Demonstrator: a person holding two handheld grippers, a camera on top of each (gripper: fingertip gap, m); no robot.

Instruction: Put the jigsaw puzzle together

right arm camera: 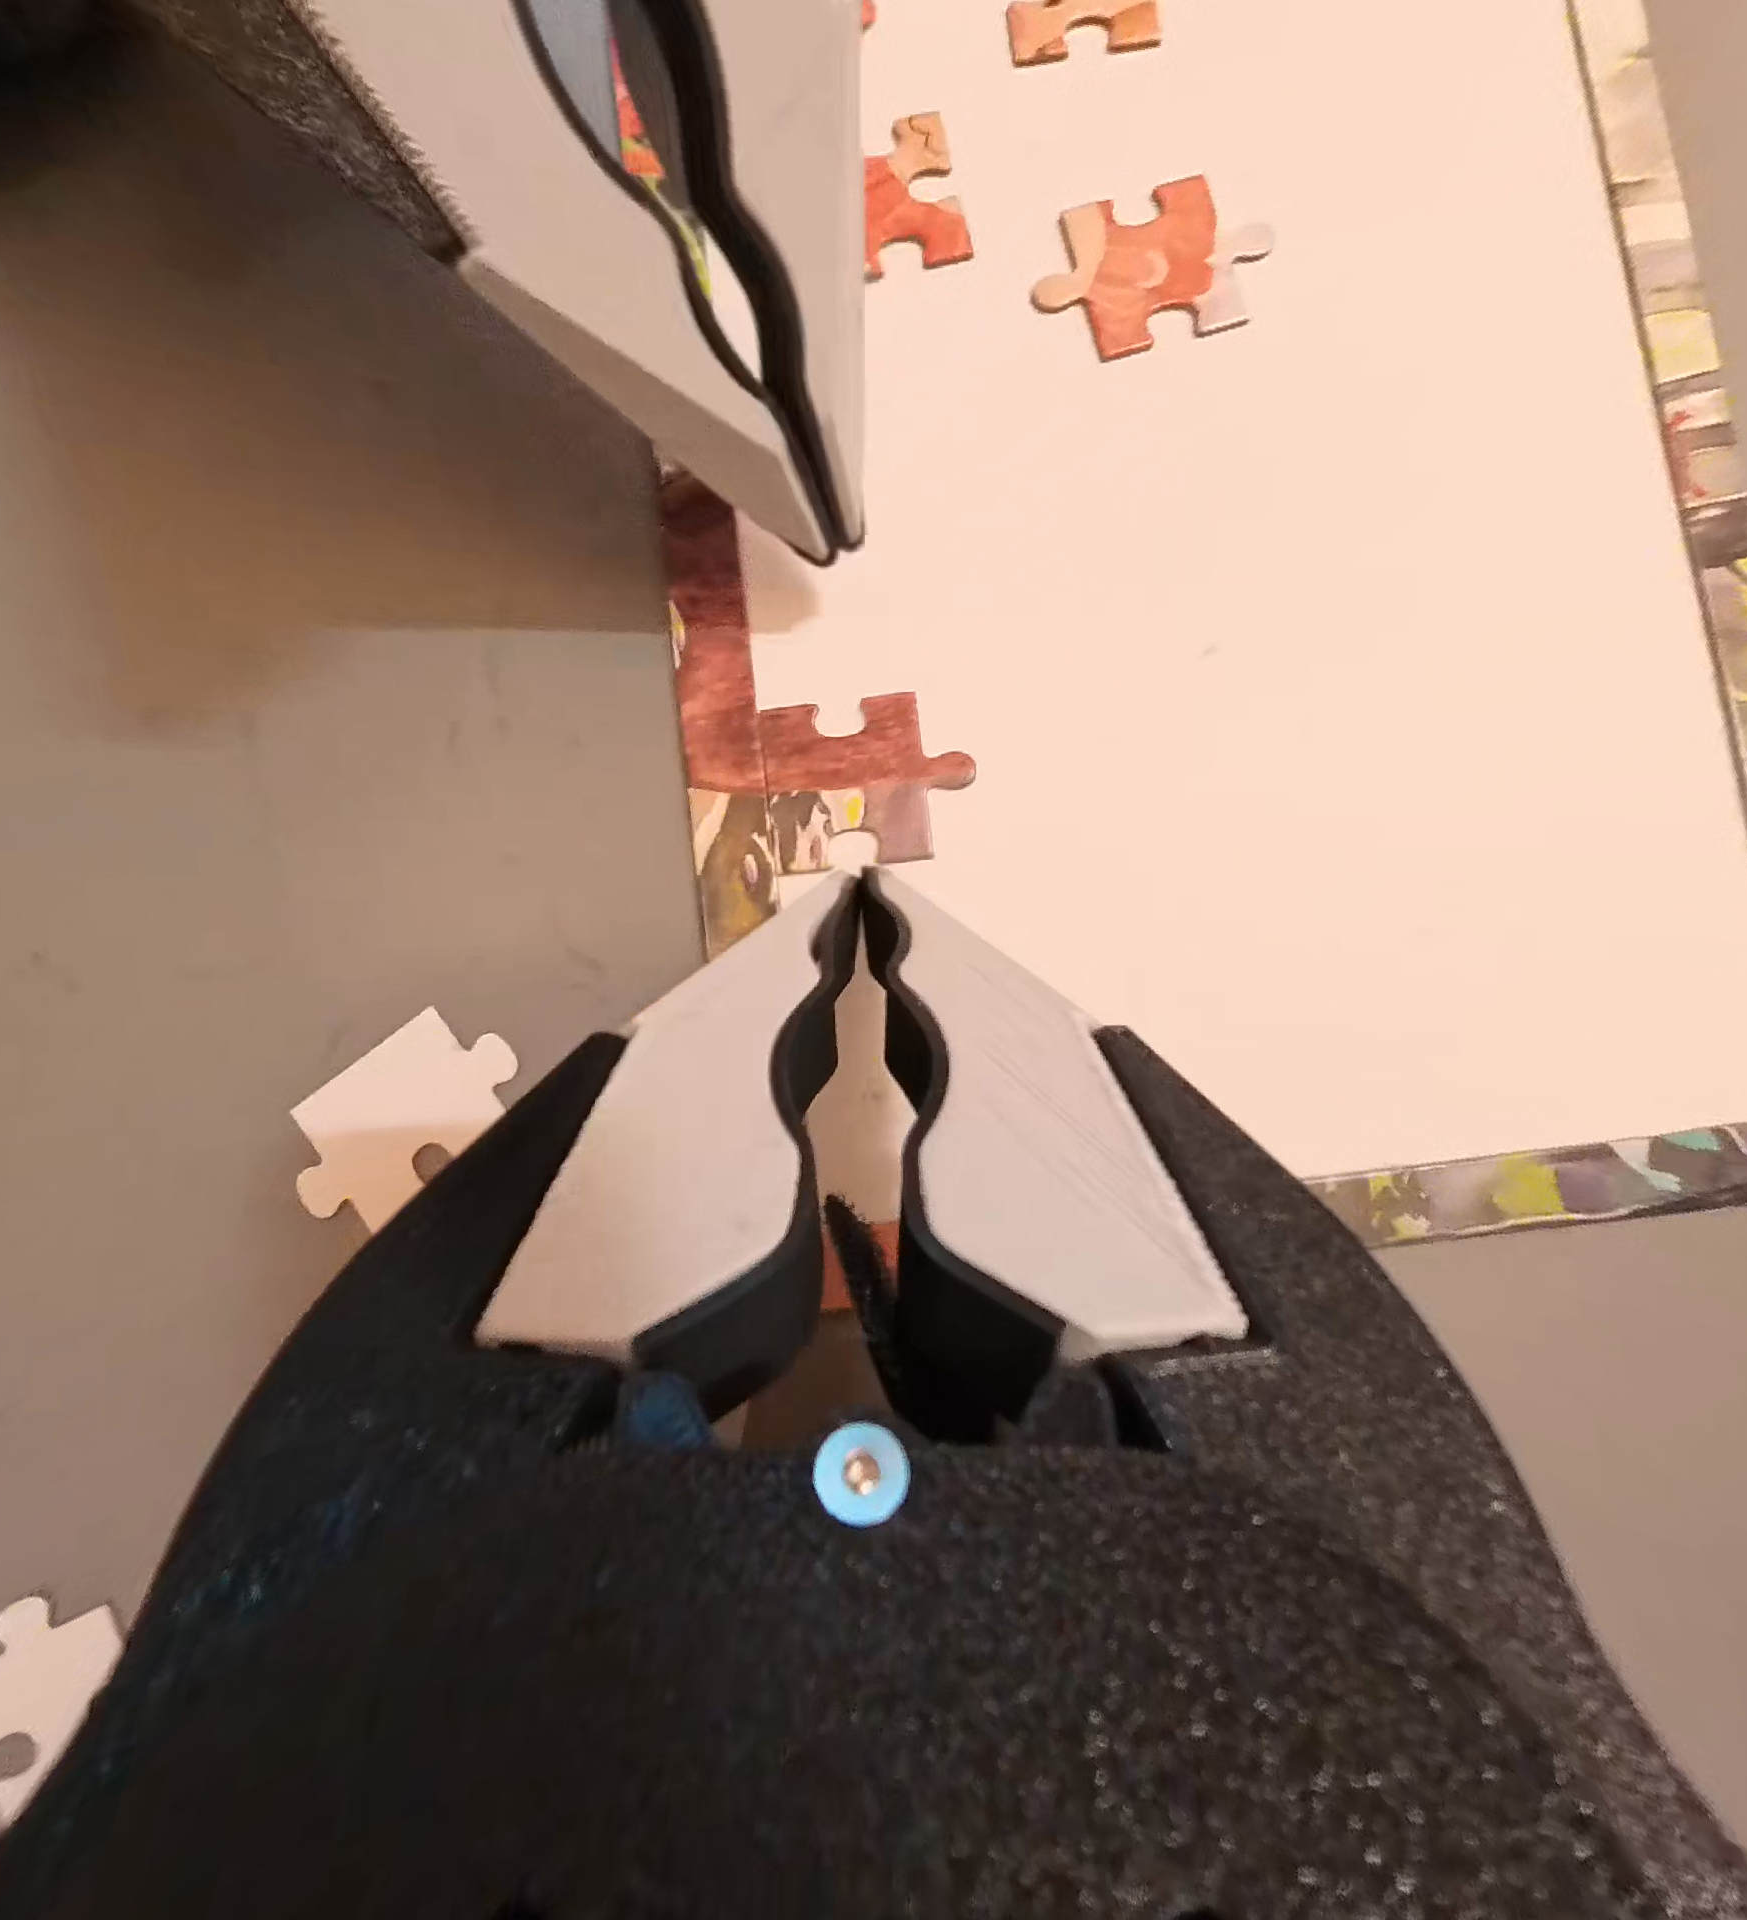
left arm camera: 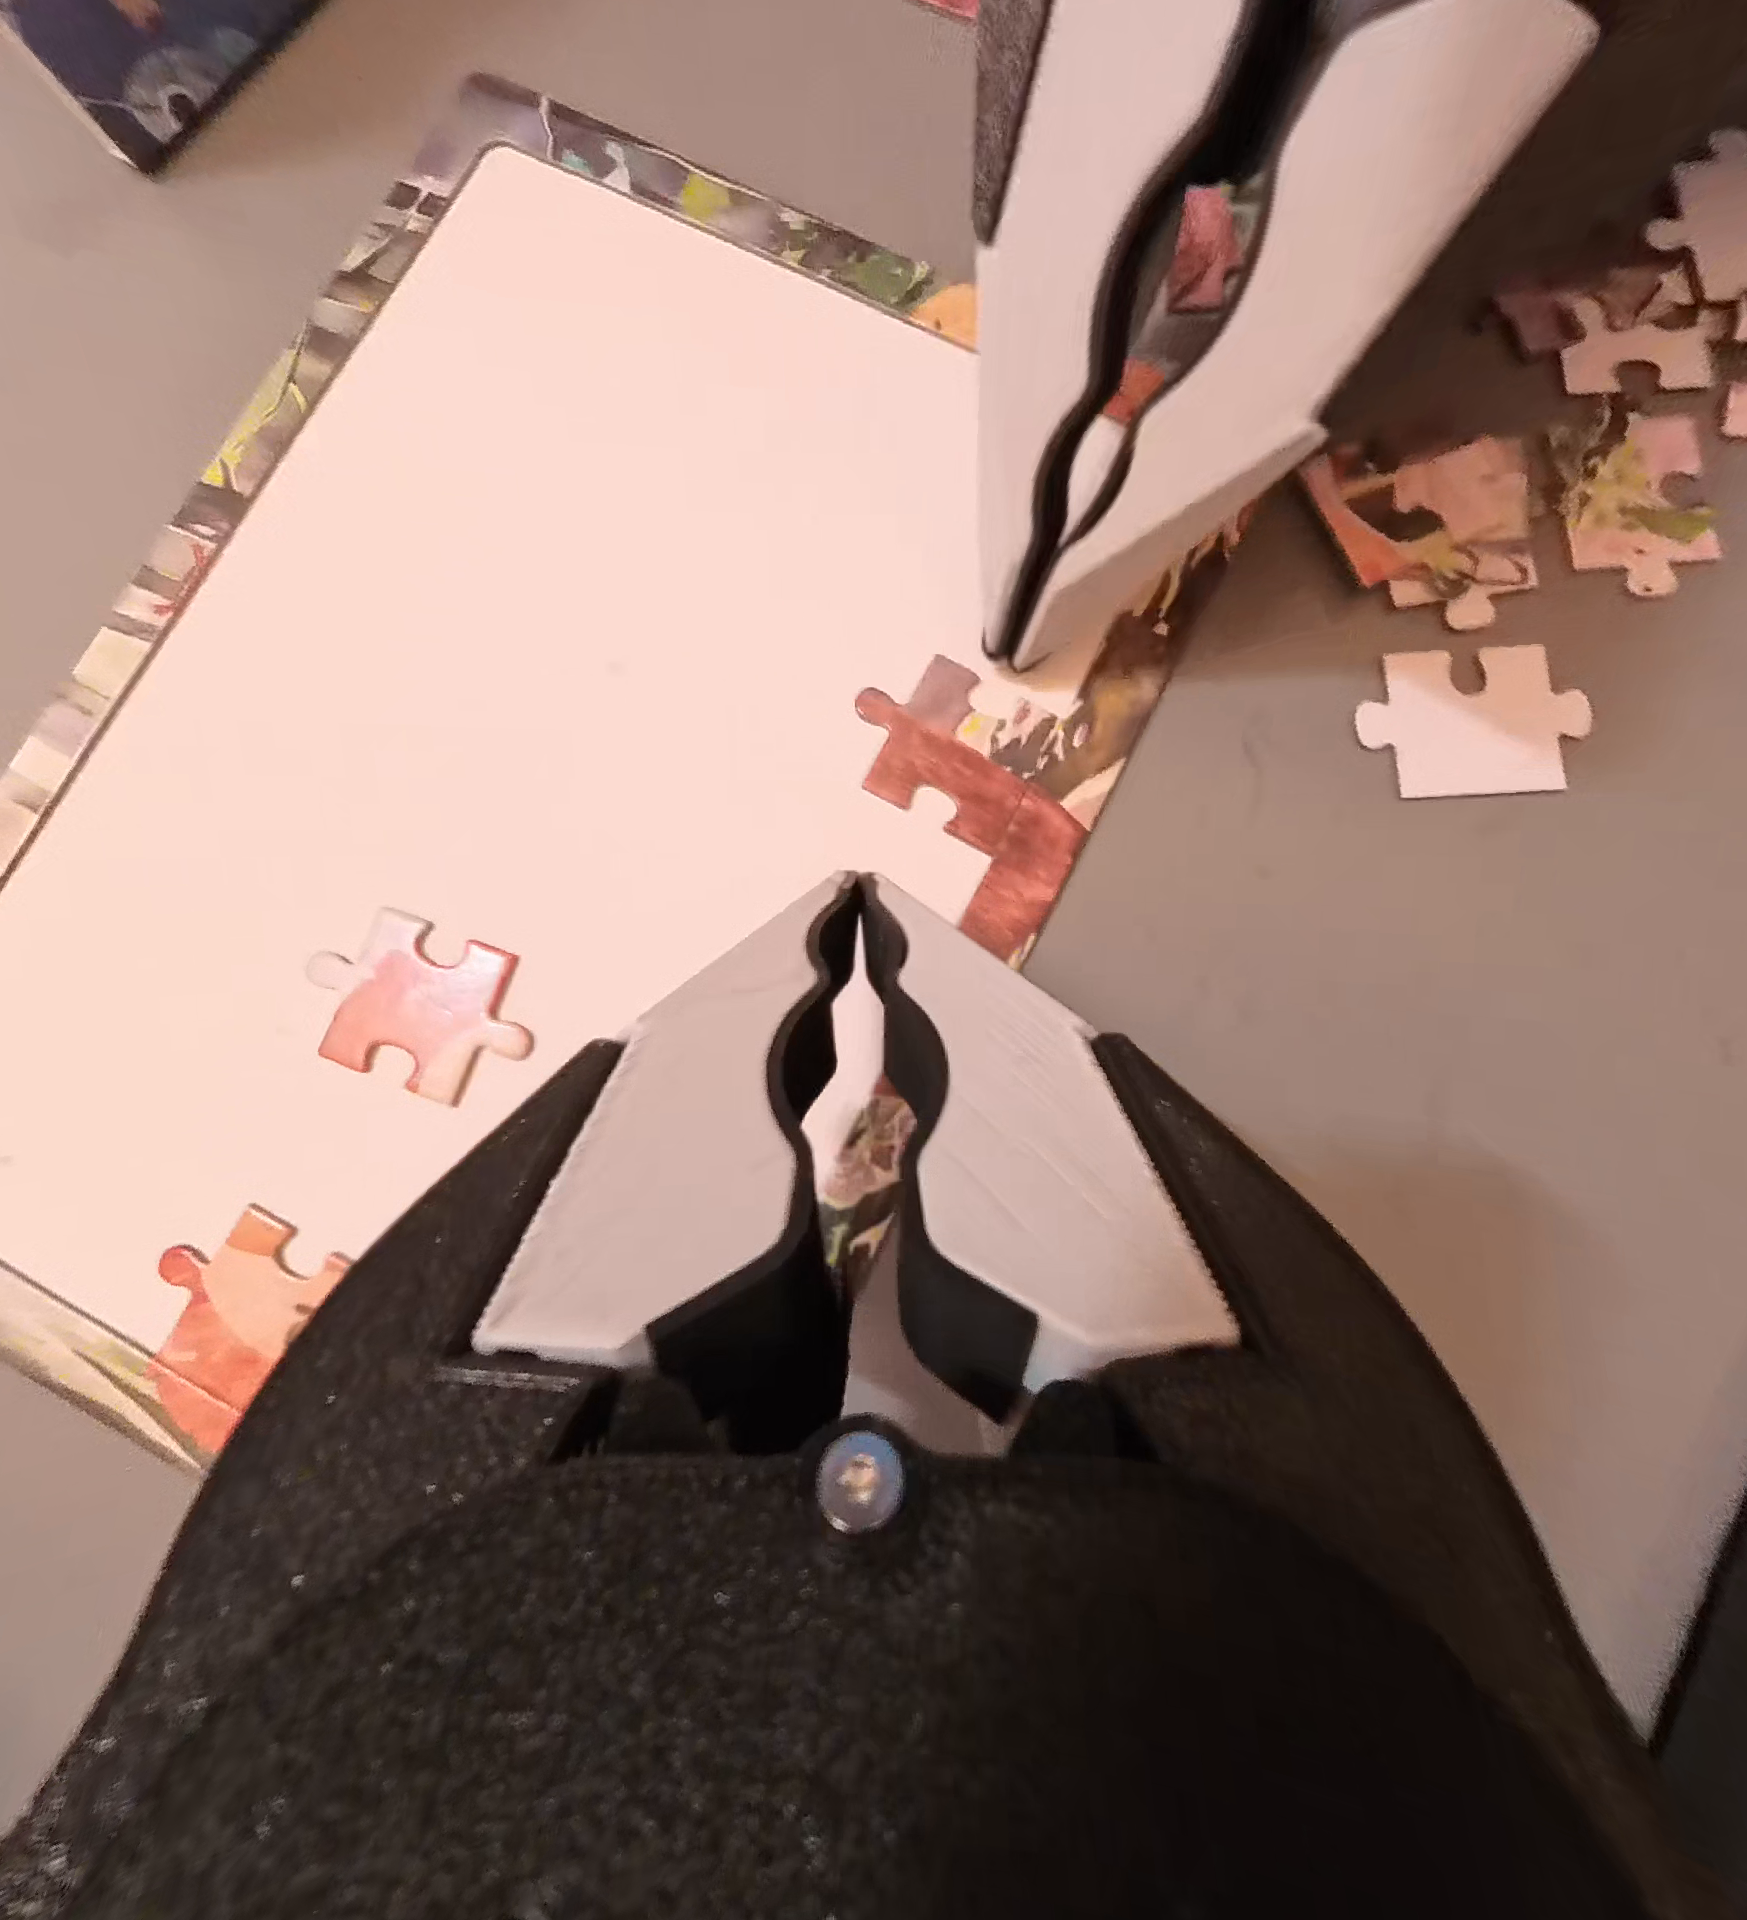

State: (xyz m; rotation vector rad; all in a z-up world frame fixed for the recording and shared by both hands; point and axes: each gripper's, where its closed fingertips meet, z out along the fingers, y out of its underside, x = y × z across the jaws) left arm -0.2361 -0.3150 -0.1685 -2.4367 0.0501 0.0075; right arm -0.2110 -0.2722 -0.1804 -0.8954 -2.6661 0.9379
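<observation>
The puzzle board (left arm camera: 588, 571) is a white tray with a printed frame; it also shows in the right wrist view (right arm camera: 1316, 727). A brown piece (left arm camera: 936, 764) sits fitted against the frame's right side (right arm camera: 848, 748). A pink piece (left arm camera: 422, 1003) lies loose on the white (right arm camera: 1149, 275). An orange piece (left arm camera: 245, 1288) sits at the frame's near edge (right arm camera: 910, 208). My left gripper (left arm camera: 856, 881) is shut and empty, over the white just below the brown piece. My right gripper (right arm camera: 861, 878) is shut and empty, its tip at the brown piece's grey end; it also shows in the left wrist view (left arm camera: 1004, 649).
A heap of loose pieces (left arm camera: 1627, 416) lies on the grey table right of the board. A white face-down piece (left arm camera: 1471, 727) lies apart from it, and two face-down pieces (right arm camera: 401, 1112) (right arm camera: 27, 1683) flank my right gripper. A dark box (left arm camera: 142, 73) stands at the far left. My hands' fingertips stand some 6 cm from each other.
</observation>
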